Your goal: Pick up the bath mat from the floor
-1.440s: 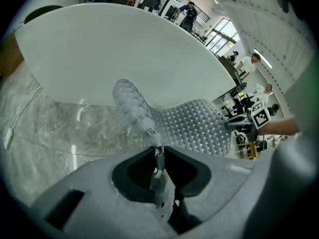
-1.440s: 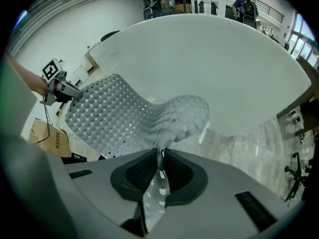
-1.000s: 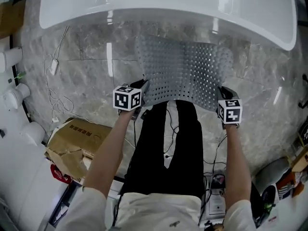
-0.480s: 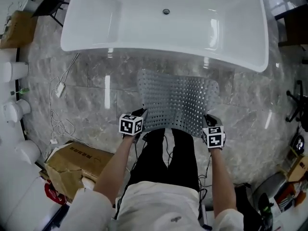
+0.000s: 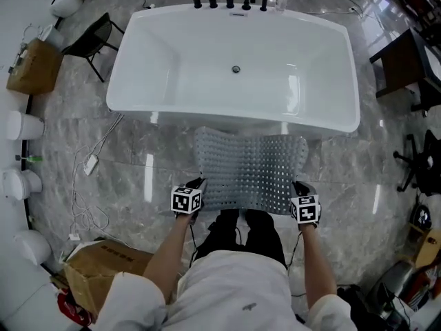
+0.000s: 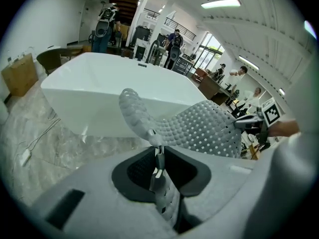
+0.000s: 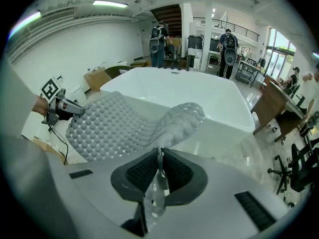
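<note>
The grey perforated bath mat [image 5: 251, 167] hangs stretched between my two grippers, lifted off the marble floor in front of the white bathtub [image 5: 234, 61]. My left gripper [image 5: 200, 185] is shut on the mat's near left corner, and the mat [image 6: 199, 128] runs out from between its jaws in the left gripper view. My right gripper [image 5: 298, 186] is shut on the near right corner. In the right gripper view the mat [image 7: 119, 126] spreads left from the pinched edge toward the left gripper [image 7: 75, 109]. The far edge of the mat droops toward the tub.
A cardboard box [image 5: 110, 271] lies on the floor at my left, with a white cable and plug [image 5: 89, 164] beyond it. A chair [image 5: 93, 36] and a paper bag [image 5: 31, 64] stand by the tub's left end. A dark table [image 5: 403, 64] and office chair [image 5: 424, 164] are at the right.
The view has risen: the whole tub now shows and the mat is higher off the floor. Both grippers kept their hold on the mat's near corners.
</note>
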{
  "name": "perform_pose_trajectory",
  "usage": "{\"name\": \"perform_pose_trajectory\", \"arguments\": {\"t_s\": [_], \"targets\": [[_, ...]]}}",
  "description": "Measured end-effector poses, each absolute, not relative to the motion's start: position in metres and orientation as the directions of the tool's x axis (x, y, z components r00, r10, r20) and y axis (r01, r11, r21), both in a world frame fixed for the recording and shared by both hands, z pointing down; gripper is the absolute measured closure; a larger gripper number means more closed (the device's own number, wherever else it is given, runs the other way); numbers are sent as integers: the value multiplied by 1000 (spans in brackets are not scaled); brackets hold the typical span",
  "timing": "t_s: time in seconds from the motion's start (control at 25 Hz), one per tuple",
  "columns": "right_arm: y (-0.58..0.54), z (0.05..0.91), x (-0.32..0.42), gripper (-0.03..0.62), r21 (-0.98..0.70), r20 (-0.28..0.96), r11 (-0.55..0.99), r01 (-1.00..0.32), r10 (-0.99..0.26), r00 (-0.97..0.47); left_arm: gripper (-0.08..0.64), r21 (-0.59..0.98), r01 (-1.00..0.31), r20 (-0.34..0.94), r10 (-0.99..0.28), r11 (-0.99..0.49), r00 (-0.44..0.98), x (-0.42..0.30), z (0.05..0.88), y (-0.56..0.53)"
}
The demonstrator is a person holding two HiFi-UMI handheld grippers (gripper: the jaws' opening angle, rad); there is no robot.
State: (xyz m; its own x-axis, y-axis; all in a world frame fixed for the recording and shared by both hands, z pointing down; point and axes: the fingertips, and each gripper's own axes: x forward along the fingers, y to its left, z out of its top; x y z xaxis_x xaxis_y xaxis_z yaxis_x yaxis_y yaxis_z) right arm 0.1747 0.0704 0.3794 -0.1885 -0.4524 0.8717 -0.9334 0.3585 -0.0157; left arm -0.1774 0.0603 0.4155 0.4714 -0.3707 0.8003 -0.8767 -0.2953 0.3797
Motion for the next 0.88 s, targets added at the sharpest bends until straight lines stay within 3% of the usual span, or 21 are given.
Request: {"name": "perform_pose_trajectory", "arguments": {"t_s": [0.6,0.88], "targets": [[18,255,172,555,61,718,285,-957,-678,-157,500,320,-882,661,-585,-347,470,-232,304,4],[-16,153,188,557,128,534,225,-966,-836,-125,503,265,-868,485,-721,-419,496,-240,201,-38]]}}
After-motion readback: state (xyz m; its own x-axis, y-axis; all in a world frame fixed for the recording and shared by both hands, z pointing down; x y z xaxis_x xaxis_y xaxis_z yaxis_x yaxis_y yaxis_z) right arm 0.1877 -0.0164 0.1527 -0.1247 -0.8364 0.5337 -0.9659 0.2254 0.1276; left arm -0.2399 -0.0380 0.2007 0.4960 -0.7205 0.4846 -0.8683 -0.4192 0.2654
